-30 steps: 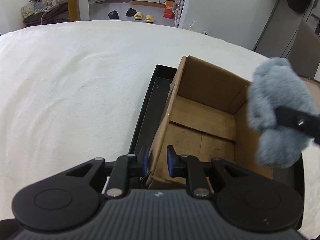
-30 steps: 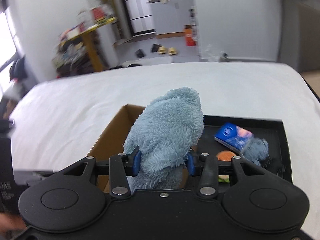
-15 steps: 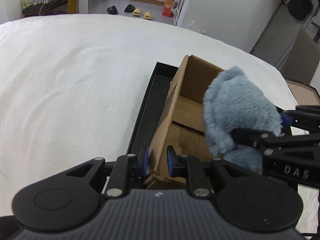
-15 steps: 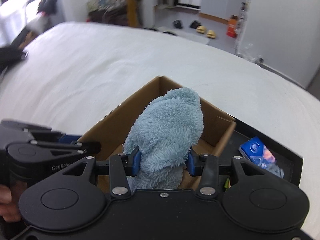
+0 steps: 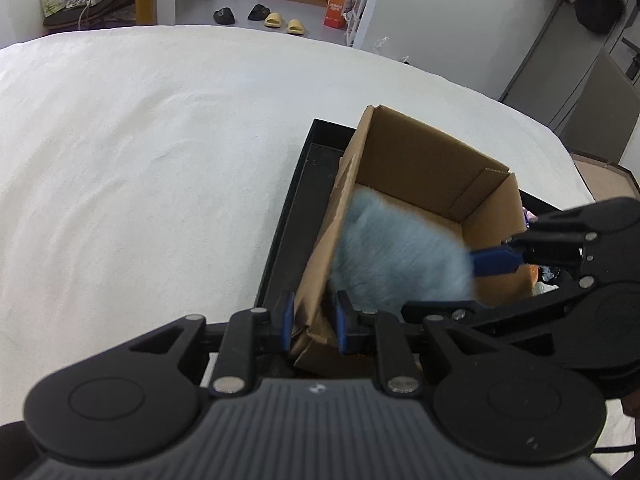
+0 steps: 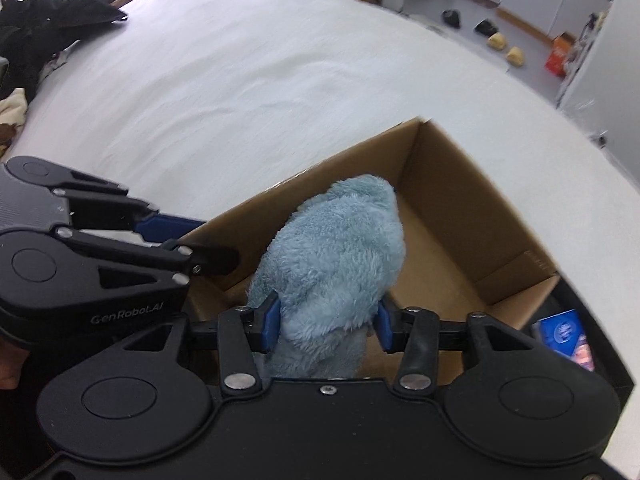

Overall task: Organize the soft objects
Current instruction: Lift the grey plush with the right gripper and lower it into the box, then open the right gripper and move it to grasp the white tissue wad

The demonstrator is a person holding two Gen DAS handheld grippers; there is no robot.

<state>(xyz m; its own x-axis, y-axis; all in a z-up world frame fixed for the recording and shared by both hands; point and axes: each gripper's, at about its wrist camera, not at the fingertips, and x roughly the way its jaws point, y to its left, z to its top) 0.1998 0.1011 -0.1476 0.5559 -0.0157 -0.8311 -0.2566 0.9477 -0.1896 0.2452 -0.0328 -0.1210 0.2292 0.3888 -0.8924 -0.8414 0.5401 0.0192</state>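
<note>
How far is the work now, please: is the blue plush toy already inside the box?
Almost. The left gripper holds the cardboard box by its near wall. The right gripper grips the blue plush toy, lowered into the box, not released. Left: a blue packet on the black tray.

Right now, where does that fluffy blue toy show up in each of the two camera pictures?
Left wrist view: the fluffy blue toy sits right of centre, inside the cardboard box, with the right gripper reaching in from the right.
Right wrist view: it is at lower centre, clamped in the right gripper's jaws, over the same box.
Shared landmark: the cardboard box on the black tray.
</note>
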